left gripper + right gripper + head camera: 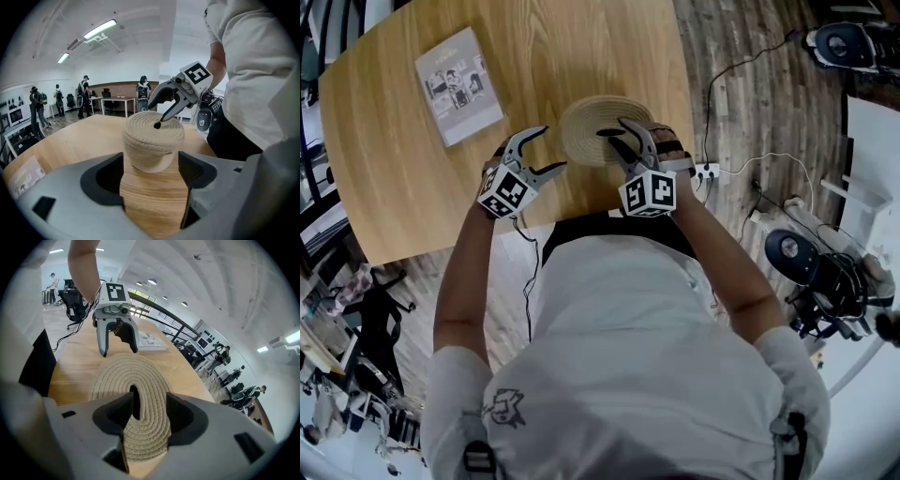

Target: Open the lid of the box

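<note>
A round box of coiled beige rope point(591, 127) stands with its lid on near the front edge of the wooden table point(412, 187). My left gripper point(551, 148) hovers just left of the box, open, its jaws apart from the box's side point(152, 145) and nothing between them. My right gripper point(614, 129) is over the lid point(126, 376), open. The lid's raised rope loop point(145, 404) stands between its jaws, and I see no squeeze on it. In the left gripper view one right fingertip point(158, 123) rests at the lid's centre.
A printed booklet point(457, 86) lies at the back left of the table. A power strip with cables point(708, 172) lies on the wood floor to the right. The person's torso is close against the front table edge. Desks and several people stand far behind.
</note>
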Available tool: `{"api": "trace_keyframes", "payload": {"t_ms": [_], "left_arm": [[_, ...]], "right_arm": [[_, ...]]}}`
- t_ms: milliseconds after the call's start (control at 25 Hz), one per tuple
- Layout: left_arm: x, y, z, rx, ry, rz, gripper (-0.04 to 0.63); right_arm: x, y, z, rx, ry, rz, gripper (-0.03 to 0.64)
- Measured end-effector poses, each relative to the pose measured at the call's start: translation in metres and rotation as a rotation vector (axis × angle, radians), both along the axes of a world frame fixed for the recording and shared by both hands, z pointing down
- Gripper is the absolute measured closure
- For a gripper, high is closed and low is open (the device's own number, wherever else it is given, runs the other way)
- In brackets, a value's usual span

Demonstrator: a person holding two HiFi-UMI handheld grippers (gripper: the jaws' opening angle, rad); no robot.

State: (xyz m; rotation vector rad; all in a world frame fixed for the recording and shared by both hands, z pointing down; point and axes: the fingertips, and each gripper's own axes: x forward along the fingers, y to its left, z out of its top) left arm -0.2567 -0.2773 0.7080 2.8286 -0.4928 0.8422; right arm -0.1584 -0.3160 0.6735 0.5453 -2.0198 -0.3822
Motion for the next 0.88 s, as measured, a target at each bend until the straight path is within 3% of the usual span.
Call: {"api": "trace_keyframes", "payload": {"t_ms": [280,880], "left_arm": [[0.006,-0.012,0.025,-0.003,-0.029,0.060,0.230],[0.033,-0.020,0.029,-0.034,0.004,0.134,0.213]], "right_arm": [[-0.010,0.001,0.014,0.054,0.057,-0.062,0.382],[-0.016,-0.014,0.020,0.130,0.111,-0.092,0.408]]}}
